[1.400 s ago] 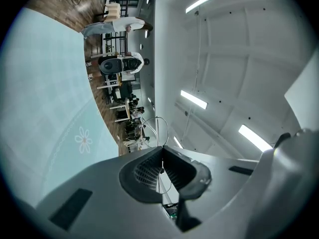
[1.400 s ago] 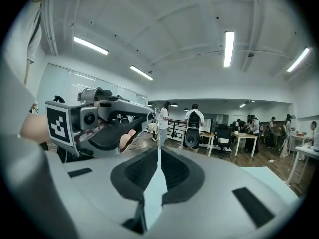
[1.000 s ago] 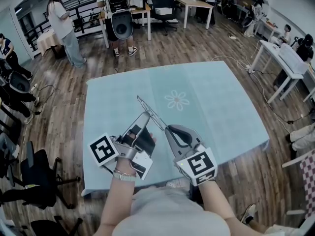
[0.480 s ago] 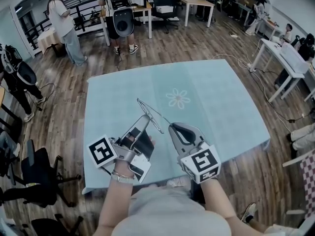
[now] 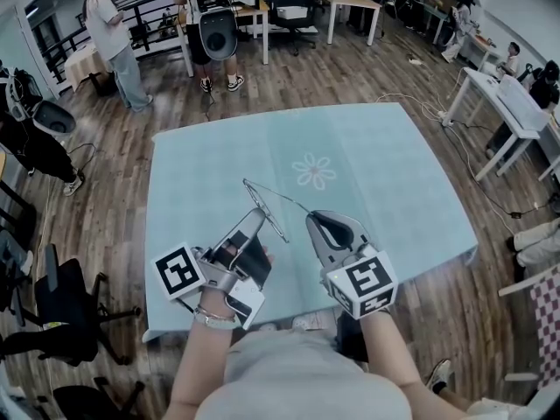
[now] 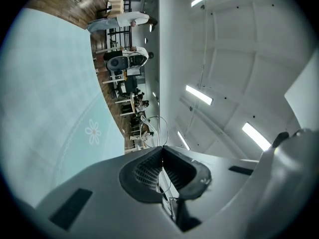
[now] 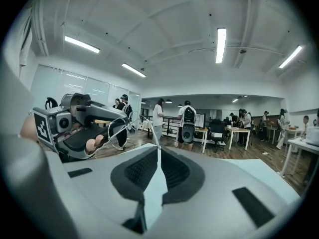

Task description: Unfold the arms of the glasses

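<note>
Glasses (image 5: 265, 207) hanging in the air over the near part of the blue table (image 5: 394, 169), thin wire front running from far left to near right, left gripper (image 5: 258, 212) clamping this front, right gripper (image 5: 311, 220) pinching one arm's end, arm stretching rightward.

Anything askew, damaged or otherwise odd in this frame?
Nothing stands out. The glasses are held in the air over the blue tablecloth, with the left gripper shut on the frame and the right gripper shut on one arm's end. The wire is too thin to judge for bends.
</note>
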### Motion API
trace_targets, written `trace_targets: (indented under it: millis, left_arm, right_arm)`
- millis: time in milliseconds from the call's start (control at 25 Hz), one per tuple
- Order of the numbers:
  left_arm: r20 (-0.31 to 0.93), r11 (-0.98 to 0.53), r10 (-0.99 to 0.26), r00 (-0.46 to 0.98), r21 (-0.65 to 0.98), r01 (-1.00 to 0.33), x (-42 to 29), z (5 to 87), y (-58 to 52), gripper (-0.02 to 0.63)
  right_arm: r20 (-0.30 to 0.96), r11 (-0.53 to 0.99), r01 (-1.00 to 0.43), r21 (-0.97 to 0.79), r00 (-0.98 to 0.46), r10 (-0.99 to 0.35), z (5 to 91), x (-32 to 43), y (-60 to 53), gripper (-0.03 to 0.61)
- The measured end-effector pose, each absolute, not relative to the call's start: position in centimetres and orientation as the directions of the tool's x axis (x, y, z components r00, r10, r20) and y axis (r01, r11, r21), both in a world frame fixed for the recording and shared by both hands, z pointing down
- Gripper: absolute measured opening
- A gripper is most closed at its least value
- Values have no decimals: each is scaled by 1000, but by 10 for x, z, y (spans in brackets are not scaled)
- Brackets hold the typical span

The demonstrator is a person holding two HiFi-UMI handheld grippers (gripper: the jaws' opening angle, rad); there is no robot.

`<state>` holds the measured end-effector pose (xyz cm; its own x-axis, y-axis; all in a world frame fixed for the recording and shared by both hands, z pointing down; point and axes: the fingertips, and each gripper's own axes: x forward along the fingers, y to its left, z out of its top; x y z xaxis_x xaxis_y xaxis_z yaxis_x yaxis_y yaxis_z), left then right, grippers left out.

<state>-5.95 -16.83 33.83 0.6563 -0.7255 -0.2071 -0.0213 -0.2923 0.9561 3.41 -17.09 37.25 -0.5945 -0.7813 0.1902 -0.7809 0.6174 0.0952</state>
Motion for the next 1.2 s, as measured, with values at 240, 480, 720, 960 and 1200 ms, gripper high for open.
trace_targets:
  millis: [240, 480, 720, 960, 1200]
  left_arm:
    - [-201, -283, -711, 674, 959, -12, -52, 341, -162, 12]
    - [-196, -276, -695, 692, 961, -5, -45, 344, -154, 12]
    - [-188, -264, -678, 711, 965, 3, -44, 351, -144, 12]
    - [-197, -262, -652, 732, 965, 26, -41, 353, -133, 12]
    - [-204, -264, -617, 760, 964, 44, -33, 351, -124, 12]
  right_arm:
    - [195, 594, -799, 92, -571, -798, 372, 47, -176, 25]
    - [198, 574, -815, 86, -550, -811, 373, 59, -180, 25]
    - [205, 560, -824, 87, -535, -819, 379, 64, -183, 25]
    - [211, 548, -830, 106, -520, -828, 381, 67, -185, 28]
    - [199, 528, -842, 111, -502, -842, 376, 77, -189, 29]
